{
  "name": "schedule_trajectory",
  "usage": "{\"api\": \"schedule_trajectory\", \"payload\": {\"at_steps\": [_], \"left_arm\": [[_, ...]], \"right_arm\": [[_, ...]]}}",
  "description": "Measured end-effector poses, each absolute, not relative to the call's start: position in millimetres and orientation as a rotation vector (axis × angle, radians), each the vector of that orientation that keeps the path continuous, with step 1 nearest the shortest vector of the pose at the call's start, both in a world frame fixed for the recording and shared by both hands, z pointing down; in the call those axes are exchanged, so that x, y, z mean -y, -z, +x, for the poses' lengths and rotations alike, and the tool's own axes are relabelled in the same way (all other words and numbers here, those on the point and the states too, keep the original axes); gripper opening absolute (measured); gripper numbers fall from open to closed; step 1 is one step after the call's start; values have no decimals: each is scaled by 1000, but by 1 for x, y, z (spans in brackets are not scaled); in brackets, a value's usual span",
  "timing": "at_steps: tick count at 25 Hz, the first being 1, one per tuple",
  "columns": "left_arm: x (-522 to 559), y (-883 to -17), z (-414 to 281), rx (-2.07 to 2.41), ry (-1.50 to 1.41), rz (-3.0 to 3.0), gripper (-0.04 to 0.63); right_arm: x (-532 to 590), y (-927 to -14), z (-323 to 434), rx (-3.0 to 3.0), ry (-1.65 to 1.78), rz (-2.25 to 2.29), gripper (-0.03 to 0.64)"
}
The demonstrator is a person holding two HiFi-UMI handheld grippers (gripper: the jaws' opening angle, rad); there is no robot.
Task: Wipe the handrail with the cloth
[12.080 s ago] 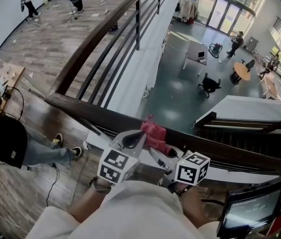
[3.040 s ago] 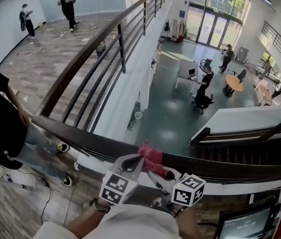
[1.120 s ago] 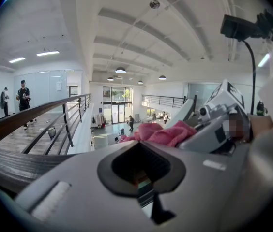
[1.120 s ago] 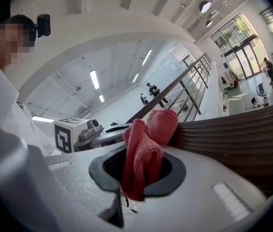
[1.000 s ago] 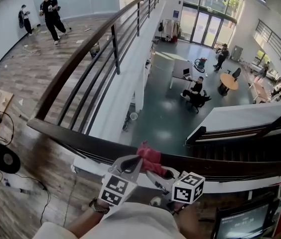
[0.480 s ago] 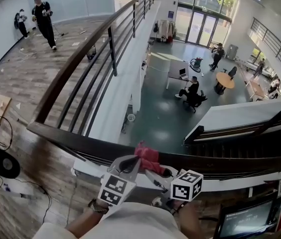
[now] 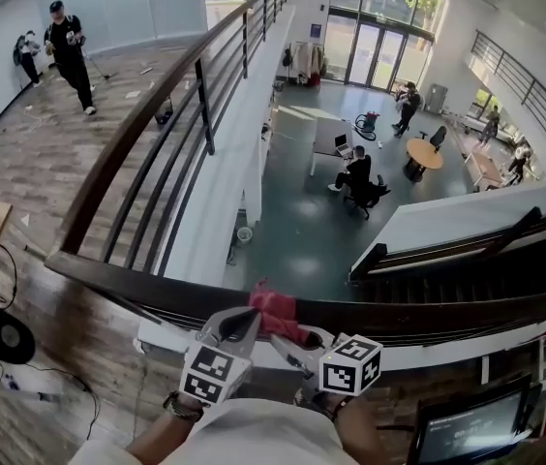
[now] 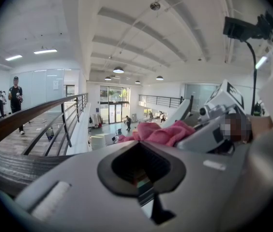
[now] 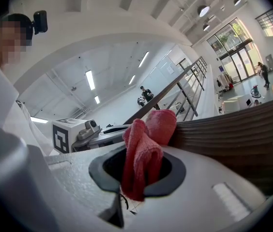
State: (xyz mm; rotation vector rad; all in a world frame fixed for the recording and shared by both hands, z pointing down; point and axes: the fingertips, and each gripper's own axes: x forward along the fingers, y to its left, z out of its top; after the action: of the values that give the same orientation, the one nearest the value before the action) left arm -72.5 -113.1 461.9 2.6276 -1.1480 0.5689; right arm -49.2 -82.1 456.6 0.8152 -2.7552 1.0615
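Note:
A dark wooden handrail (image 7: 157,294) crosses the head view in front of me and turns away at a corner on the left. A pink-red cloth (image 7: 273,308) lies bunched on its top. My right gripper (image 7: 299,342) is shut on the cloth (image 9: 146,149), which pokes up through its jaws against the rail (image 9: 233,134). My left gripper (image 7: 242,320) is shut with nothing in it, its tip just left of the cloth (image 8: 160,132). The left gripper view shows the right gripper (image 8: 209,124) beside it.
Beyond the rail is a steep drop to a lower floor with desks, a round table (image 7: 424,153) and people. Metal railing bars (image 7: 200,105) run away along the balcony. Two people (image 7: 65,51) are on the wooden floor at upper left. A monitor (image 7: 467,429) sits at lower right.
Both grippers and the cloth stay at about the same spot on the rail. The head view has shifted. The person at upper left has walked closer along the balcony floor.

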Motion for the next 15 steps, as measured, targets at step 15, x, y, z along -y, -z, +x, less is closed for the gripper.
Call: {"api": "schedule_trajectory", "payload": {"at_steps": [15], "left_arm": [[121, -455, -69, 1112, -583, 2628, 5]], "right_arm": [[81, -455, -47, 2745, -1030, 917, 61]]}}
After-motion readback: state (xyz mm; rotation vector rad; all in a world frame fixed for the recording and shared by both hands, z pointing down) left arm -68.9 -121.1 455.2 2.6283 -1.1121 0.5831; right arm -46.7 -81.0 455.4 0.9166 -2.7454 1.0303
